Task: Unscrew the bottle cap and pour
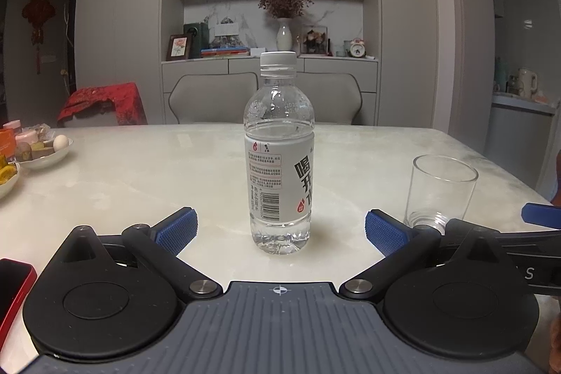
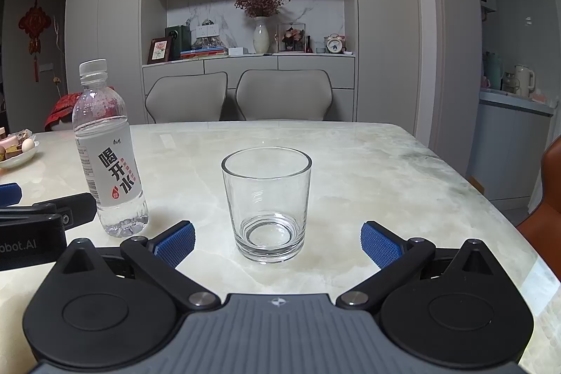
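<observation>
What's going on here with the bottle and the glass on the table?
A person holds two handheld grippers over a marble table, and nothing is gripped yet. The left gripper is open and lined up with an upright water bottle, whose white cap is still screwed on. The right gripper is open and faces an empty drinking glass standing to the bottle's right. No unscrewing or pouring has begun.
</observation>
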`<state>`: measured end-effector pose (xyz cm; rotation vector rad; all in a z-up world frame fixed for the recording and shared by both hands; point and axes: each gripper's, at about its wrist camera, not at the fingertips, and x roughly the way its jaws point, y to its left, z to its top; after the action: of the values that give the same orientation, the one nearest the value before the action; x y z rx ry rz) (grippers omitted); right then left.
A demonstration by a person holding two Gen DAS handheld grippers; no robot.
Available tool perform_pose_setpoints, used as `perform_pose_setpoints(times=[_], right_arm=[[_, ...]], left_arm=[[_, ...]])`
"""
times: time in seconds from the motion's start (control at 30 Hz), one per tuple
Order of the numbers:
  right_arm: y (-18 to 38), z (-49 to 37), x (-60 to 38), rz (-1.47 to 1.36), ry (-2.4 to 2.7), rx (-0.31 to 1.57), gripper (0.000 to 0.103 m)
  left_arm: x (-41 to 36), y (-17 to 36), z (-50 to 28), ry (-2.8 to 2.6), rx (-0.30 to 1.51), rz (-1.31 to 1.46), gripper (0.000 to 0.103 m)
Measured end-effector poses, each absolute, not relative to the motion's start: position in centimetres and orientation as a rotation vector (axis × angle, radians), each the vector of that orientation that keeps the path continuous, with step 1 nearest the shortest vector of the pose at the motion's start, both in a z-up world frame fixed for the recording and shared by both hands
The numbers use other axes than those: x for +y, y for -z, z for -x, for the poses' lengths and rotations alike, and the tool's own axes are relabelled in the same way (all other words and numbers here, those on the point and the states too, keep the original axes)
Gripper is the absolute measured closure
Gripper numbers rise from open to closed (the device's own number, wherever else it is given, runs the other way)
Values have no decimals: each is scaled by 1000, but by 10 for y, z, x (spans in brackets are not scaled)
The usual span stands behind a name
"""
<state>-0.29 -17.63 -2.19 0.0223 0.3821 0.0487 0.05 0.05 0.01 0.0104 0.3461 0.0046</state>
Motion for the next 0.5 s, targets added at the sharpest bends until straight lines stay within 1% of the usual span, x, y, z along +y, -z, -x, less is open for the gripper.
perform_pose_setpoints(times=[0.5], right_arm=[[21, 2, -174, -18, -49, 381, 0]], left_arm=[[3, 0, -7, -15, 378, 14, 0]])
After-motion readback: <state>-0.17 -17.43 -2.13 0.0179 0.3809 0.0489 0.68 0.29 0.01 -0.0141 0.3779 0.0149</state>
